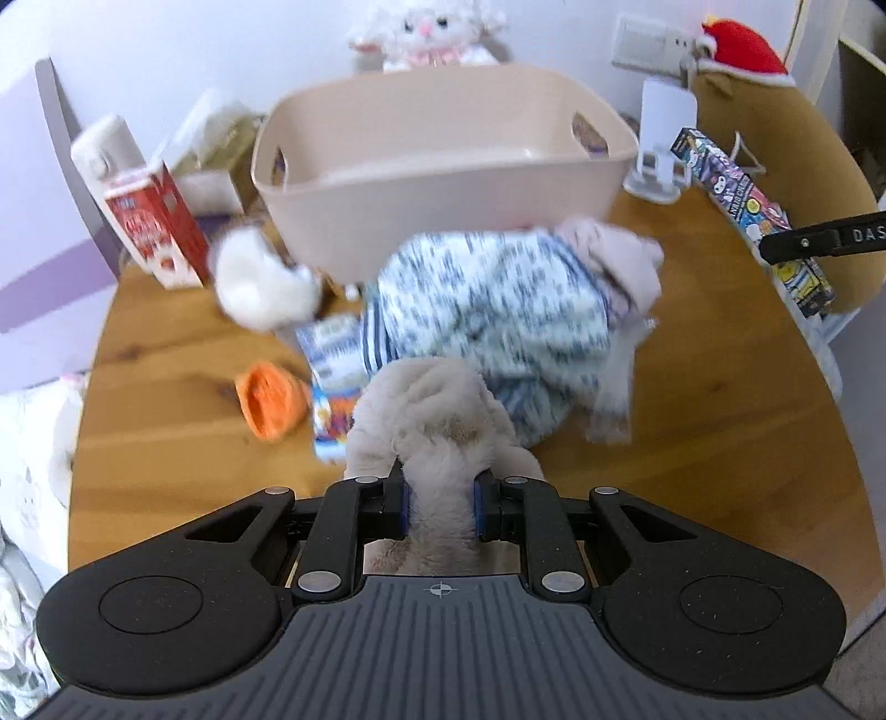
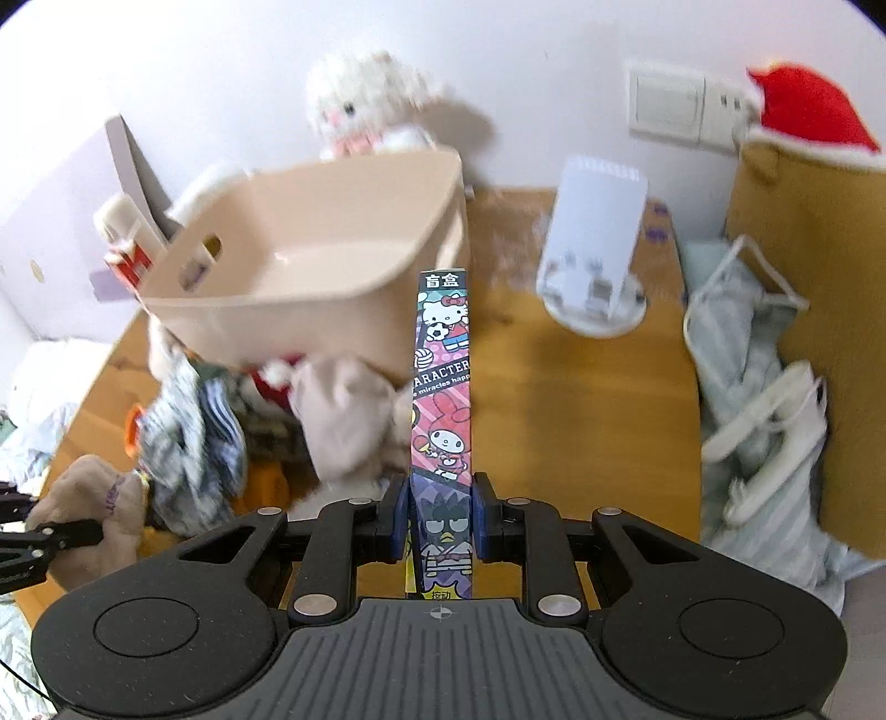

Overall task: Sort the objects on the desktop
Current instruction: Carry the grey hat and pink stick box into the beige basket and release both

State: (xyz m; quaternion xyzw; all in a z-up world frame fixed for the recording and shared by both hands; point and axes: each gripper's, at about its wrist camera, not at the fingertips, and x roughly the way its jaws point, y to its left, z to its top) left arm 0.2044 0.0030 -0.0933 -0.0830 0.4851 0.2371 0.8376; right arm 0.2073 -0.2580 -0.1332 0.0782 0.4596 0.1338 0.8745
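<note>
Left wrist view: the left gripper (image 1: 441, 507) is closed on a beige plush limb of the stuffed toy (image 1: 498, 310), blue pads pressing the fabric from both sides. The toy wears a blue-and-white patterned garment and lies on the wooden table (image 1: 692, 421), just in front of the beige plastic basket (image 1: 437, 160). Left of the toy sit a white fluffy plush (image 1: 260, 285), an orange cup-like object (image 1: 271, 401) and a printed flat packet (image 1: 332, 382) partly under the toy. A red-and-white carton (image 1: 155, 232) stands at the table's left rear. A white lamb plush (image 1: 426, 33) sits behind the basket, a white stand (image 1: 662, 144) to its right. The cartoon-printed box (image 1: 747, 205) appears at the right edge, held by the other gripper's black finger.

Right wrist view: the right gripper (image 2: 441, 512) clamps the long cartoon-printed box (image 2: 446, 382) near its lower end; the box extends forward along the fingers, its far end overlapping the basket (image 2: 310, 277) corner. The basket appears tilted in this view. The stuffed toy (image 2: 343, 426) lies left of the box, below the basket. The white stand (image 2: 598, 243) is on the table (image 2: 581, 415) to the right; pale fabric bags (image 2: 764, 421) hang at the table's right edge.
</note>
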